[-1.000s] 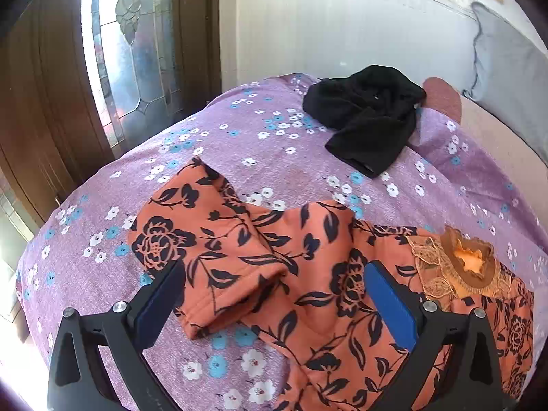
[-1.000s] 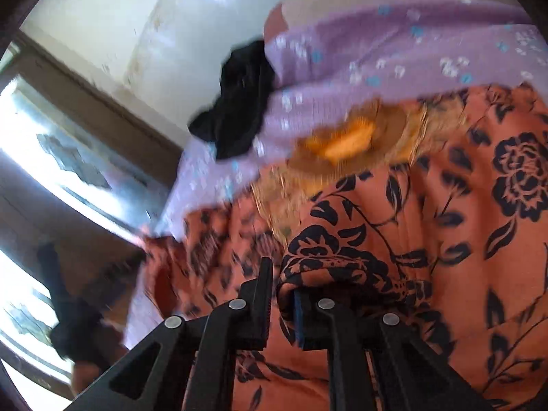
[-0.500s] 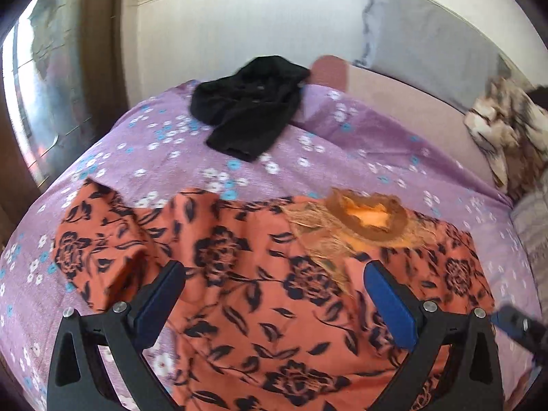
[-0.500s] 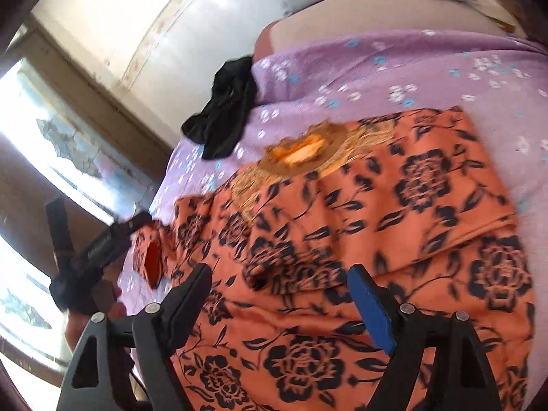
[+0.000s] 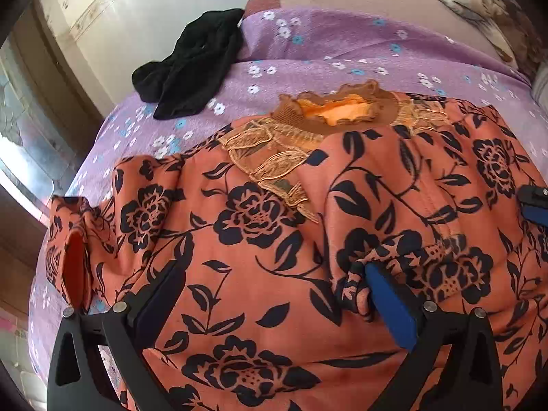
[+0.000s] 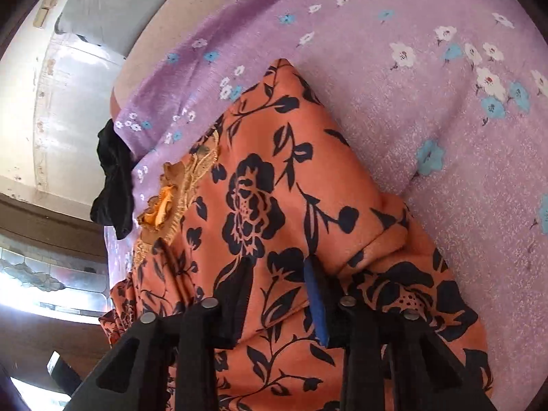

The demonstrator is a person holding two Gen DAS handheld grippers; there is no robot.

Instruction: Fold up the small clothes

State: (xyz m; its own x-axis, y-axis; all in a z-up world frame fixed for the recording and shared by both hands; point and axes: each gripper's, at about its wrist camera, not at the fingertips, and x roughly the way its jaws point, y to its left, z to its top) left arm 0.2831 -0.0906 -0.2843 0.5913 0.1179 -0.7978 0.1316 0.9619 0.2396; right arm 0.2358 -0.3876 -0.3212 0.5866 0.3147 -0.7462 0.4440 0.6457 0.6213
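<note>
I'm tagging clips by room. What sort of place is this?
Most likely a bedroom: a bed under a purple floral bedspread, a grey pillow against the wall, and clothes, an orange floral top and a black garment.

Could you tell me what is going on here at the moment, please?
A person is folding an orange floral top spread on a purple flowered bedspread. The left gripper stands open over the cloth. The right gripper is closing, with a fold of the top between its jaws. A black garment lies apart near the wall.
</note>
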